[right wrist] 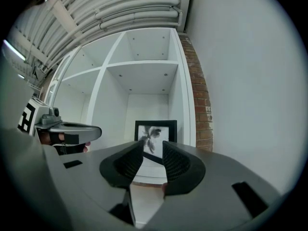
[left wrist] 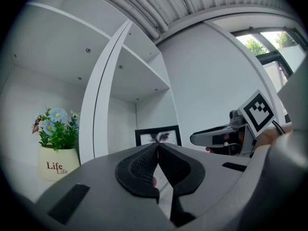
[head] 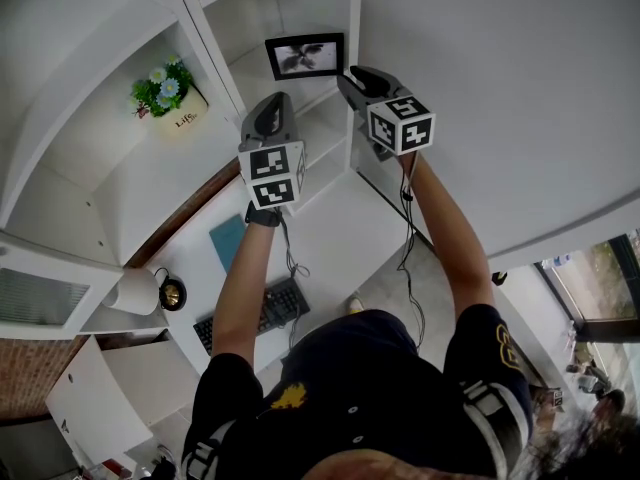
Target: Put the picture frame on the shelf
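Shelf [right wrist: 144,64]: smooth white boards, matt with a low sheen. Picture frame [right wrist: 155,137]: black moulding, satin; print face looks flat and paper-like. Left gripper [left wrist: 157,145] and right gripper [right wrist: 153,147]: matt grey plastic shells; pads [right wrist: 177,165] black, rubbery-looking, fine grid texture. Pot [left wrist: 57,163]: cream, smooth, slight gloss. Rough red brick [right wrist: 201,105] along the shelf's right edge.
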Motion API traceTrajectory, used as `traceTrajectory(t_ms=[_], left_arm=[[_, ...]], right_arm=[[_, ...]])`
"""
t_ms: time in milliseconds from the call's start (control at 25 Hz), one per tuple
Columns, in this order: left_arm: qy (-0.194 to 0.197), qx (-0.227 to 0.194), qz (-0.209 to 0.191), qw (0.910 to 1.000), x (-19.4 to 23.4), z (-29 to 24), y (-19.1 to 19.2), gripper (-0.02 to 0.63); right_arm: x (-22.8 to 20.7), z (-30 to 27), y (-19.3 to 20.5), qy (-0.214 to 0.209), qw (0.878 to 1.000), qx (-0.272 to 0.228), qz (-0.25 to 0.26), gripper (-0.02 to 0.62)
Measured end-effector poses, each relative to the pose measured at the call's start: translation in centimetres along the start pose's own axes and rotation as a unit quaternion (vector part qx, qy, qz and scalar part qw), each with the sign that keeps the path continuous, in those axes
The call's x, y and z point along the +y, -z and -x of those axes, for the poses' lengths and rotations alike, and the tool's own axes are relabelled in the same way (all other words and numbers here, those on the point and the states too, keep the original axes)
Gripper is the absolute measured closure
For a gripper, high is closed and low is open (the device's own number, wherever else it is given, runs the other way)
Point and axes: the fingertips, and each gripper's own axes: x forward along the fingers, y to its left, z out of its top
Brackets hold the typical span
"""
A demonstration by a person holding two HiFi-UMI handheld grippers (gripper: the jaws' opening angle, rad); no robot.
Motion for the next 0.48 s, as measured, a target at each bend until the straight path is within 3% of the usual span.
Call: traceTrajectory(t_ms=[480], left_arm=[[0.002, 0.003, -0.003, 1.0000, 0.1, 2.4, -0.2, 0.588]], right_arm=[[2.2, 1.7, -0.9, 0.008, 1.000, -0.005, -0.001, 0.499]])
